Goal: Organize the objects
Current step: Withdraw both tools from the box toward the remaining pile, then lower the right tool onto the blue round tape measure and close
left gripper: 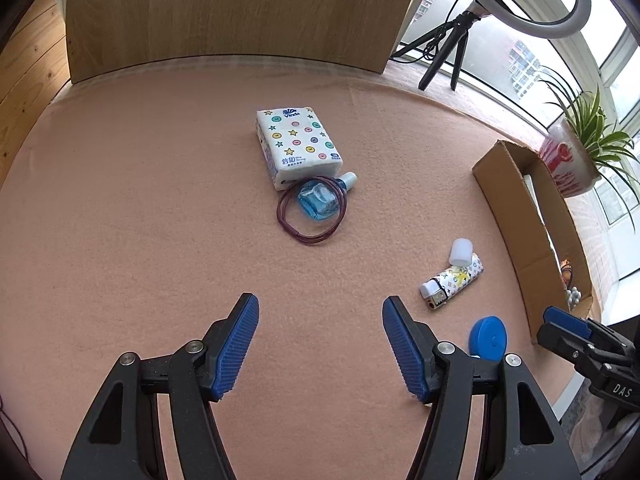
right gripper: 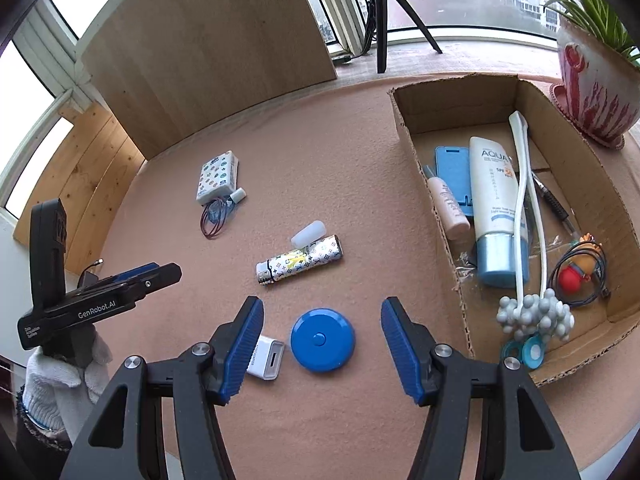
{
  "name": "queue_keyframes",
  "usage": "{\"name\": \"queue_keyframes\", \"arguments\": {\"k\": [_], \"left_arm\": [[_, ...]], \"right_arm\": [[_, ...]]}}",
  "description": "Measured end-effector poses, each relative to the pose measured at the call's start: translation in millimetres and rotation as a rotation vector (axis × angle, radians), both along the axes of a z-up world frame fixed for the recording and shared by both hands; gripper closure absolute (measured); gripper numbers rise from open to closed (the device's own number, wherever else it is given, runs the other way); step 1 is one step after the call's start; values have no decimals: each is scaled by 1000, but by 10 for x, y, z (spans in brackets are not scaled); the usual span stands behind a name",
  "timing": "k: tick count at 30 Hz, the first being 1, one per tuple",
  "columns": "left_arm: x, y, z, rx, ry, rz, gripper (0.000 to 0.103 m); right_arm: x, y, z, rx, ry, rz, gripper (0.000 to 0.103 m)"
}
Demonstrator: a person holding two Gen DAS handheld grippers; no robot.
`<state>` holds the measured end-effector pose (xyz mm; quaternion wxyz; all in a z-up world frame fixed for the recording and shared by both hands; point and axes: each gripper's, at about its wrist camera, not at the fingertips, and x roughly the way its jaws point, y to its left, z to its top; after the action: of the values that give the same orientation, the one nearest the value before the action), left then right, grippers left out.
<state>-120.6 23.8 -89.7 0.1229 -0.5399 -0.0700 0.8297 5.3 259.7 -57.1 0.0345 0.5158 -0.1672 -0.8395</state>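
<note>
1. Well, from the left wrist view, we see our left gripper spread wide and holding nothing, above bare felt mat. The tissue pack, the small blue bottle ringed by a purple wire loop, and the patterned lighter lie well apart from it, so we keep this hand back and out of the way.

2. From the right wrist view, our right gripper is also wide open and empty, with the blue round case between its fingers. We judge this the next pick: we lower squarely, close across its rim, avoid the white adapter just beside it, then carry it to the cardboard box.
</note>
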Motion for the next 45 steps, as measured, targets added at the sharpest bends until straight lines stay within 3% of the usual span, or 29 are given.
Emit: {"name": "queue_keyframes", "arguments": {"k": [3, 13, 18, 20, 29, 33, 42, 45], "left_arm": [[-135, 72, -37, -9, 9, -26, 36], [-534, 356, -281, -93, -13, -99, 53], [-573, 386, -281, -116, 2, -114, 58], [-567, 357, -276, -116, -2, -116, 70], [-555, 323, -295, -124, -7, -122, 80], [-537, 371, -271, -88, -26, -143, 82], [-602, 511, -293, -140, -6, -163, 82], [-647, 489, -302, -144, -12, -160, 99]], "right_arm": [[-7, -75, -99, 6, -54, 5, 46], [-30, -127, -248, 19, -138, -32, 46], [-71, -161, -306, 26, -161, -41, 46], [-99, -164, -337, 36, -171, -50, 46], [-223, -244, -495, 109, -221, -17, 46], [-260, -302, -494, 145, -225, 8, 46], [-227, -395, -500, 225, -235, 67, 45], [-217, -383, -497, 230, -230, 67, 45]]}}
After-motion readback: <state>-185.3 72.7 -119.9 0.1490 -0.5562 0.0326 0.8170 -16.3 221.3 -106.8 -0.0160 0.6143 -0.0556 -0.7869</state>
